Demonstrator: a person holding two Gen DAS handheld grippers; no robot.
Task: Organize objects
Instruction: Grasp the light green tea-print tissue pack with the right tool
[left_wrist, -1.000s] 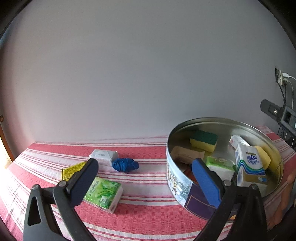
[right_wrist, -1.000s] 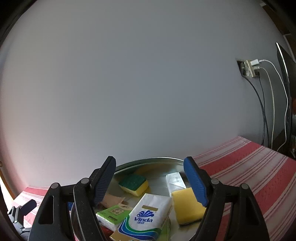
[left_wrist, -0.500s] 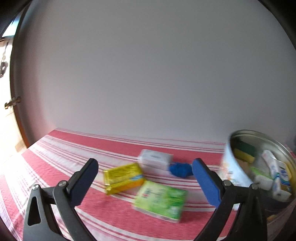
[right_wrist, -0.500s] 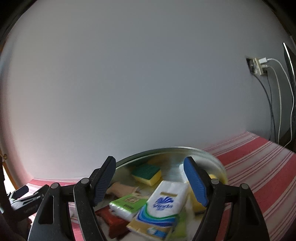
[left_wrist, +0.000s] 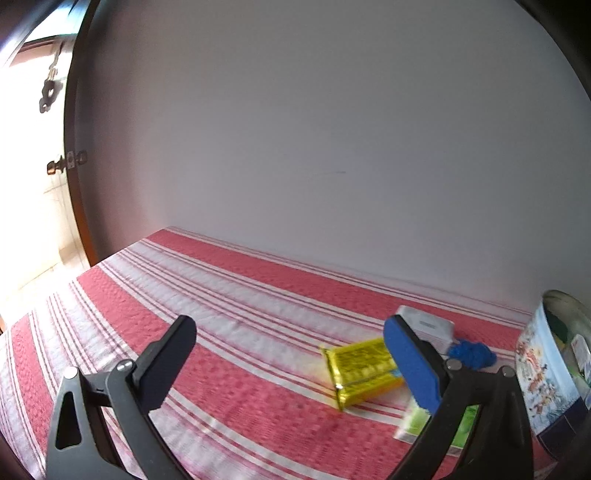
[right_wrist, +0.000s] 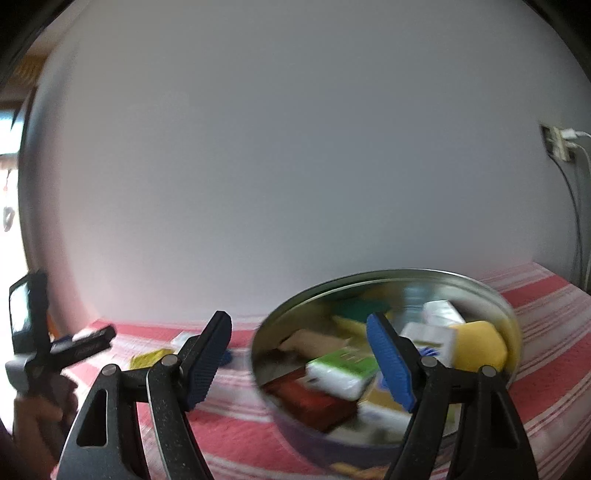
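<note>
Right now my left gripper (left_wrist: 291, 360) hangs spread wide and empty above the red-striped tablecloth (left_wrist: 229, 295). Just past its right finger lie a green tissue pack (left_wrist: 413, 424), a yellow packet (left_wrist: 360, 371), then a blue cloth ball (left_wrist: 471, 355) and a white pack (left_wrist: 424, 323) near the wall. My right gripper (right_wrist: 301, 358) is likewise spread, holding nothing, over the round tin (right_wrist: 511, 325) packed with sponges and tissue packs.
</note>
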